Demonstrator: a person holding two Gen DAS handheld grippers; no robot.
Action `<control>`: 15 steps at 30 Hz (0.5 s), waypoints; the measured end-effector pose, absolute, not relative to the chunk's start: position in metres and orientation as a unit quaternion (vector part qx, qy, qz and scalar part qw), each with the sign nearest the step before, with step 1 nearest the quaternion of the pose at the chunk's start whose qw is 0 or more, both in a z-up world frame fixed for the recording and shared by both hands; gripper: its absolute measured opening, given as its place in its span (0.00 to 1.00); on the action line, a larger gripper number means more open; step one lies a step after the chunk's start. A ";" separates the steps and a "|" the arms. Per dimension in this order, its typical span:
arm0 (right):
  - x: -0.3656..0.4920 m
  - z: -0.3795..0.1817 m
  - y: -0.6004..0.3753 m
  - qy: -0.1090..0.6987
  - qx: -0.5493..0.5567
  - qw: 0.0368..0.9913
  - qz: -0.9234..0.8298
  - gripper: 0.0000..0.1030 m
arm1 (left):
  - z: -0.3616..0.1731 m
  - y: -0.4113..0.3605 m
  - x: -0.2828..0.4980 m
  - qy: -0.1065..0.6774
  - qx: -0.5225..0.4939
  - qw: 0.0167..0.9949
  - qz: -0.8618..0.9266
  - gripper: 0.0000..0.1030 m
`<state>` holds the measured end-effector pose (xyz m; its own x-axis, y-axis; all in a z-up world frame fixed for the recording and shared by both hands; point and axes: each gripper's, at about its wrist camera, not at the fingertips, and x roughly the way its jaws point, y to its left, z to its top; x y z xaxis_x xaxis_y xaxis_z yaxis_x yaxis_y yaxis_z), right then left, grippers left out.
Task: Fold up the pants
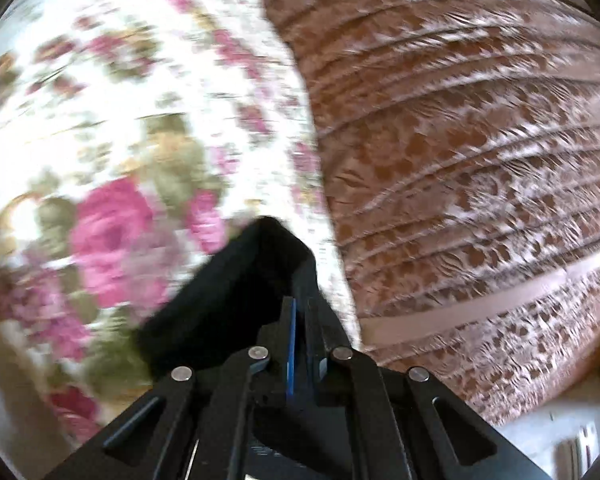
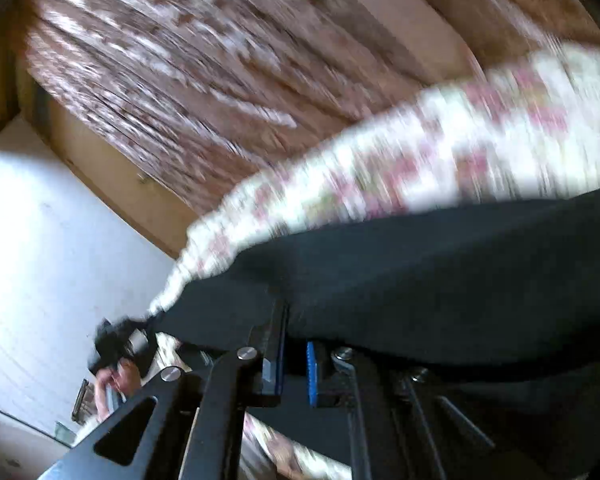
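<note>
Spreading across most of both views is a floral bedsheet point(image 1: 140, 128), white with pink and green blooms, and beside it a brown lace-patterned cover point(image 1: 460, 140) that fills the rest of the bed; both are smeared by motion blur. Next in size are the black pants point(image 2: 440, 280), which hang as a broad dark band across the right wrist view, raised off the sheet and stretched between the two tools. In the left wrist view only a bunched corner of them shows, draped over the fingertips. The left gripper point(image 1: 298, 308) is clenched on that corner, its jaws pressed nearly together with cloth caught between. The right gripper point(image 2: 296, 344) has the fabric's edge lying over its fingers; a gap shows between the blue pads point(image 2: 311, 372), and whether the tips are pinching cloth is hidden, so I cannot tell its grip. Small at the lower left of the right view, the person's hand point(image 2: 112, 384) can be seen. The step in hand looks like carrying a lifted edge over for a fold. The next move would call for keeping the cloth taut and level, then lowering both corners evenly onto the sheet so edges line up before letting go.
</note>
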<state>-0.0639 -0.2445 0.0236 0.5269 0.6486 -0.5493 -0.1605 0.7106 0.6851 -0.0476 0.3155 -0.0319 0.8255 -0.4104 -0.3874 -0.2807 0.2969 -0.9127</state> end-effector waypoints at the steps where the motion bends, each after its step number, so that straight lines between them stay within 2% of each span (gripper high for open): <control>1: -0.066 0.006 -0.243 0.443 0.297 0.813 0.234 0.09 | -0.039 0.317 -0.050 0.298 -0.597 0.744 -0.035 0.00; 3: -0.069 -0.032 -0.242 0.482 0.312 0.789 0.218 0.08 | -0.050 0.316 -0.056 0.312 -0.611 0.727 -0.033 0.00; 5: -0.069 -0.041 -0.245 0.468 0.336 0.788 0.219 0.07 | -0.054 0.315 -0.063 0.315 -0.618 0.719 -0.044 0.04; 7: -0.067 -0.039 -0.245 0.466 0.335 0.788 0.222 0.07 | -0.048 0.310 -0.072 0.310 -0.612 0.725 -0.059 0.22; 8: -0.067 -0.039 -0.244 0.467 0.327 0.791 0.223 0.07 | -0.045 0.308 -0.077 0.312 -0.607 0.728 -0.066 0.39; 9: -0.067 -0.039 -0.242 0.467 0.325 0.792 0.224 0.07 | -0.042 0.302 -0.080 0.312 -0.605 0.728 -0.075 0.49; 12: -0.070 -0.039 -0.244 0.460 0.327 0.794 0.225 0.07 | -0.035 0.290 -0.088 0.325 -0.586 0.736 -0.096 0.57; 15: -0.065 -0.040 -0.240 0.459 0.325 0.796 0.223 0.07 | -0.034 0.274 -0.083 0.364 -0.537 0.757 -0.078 0.57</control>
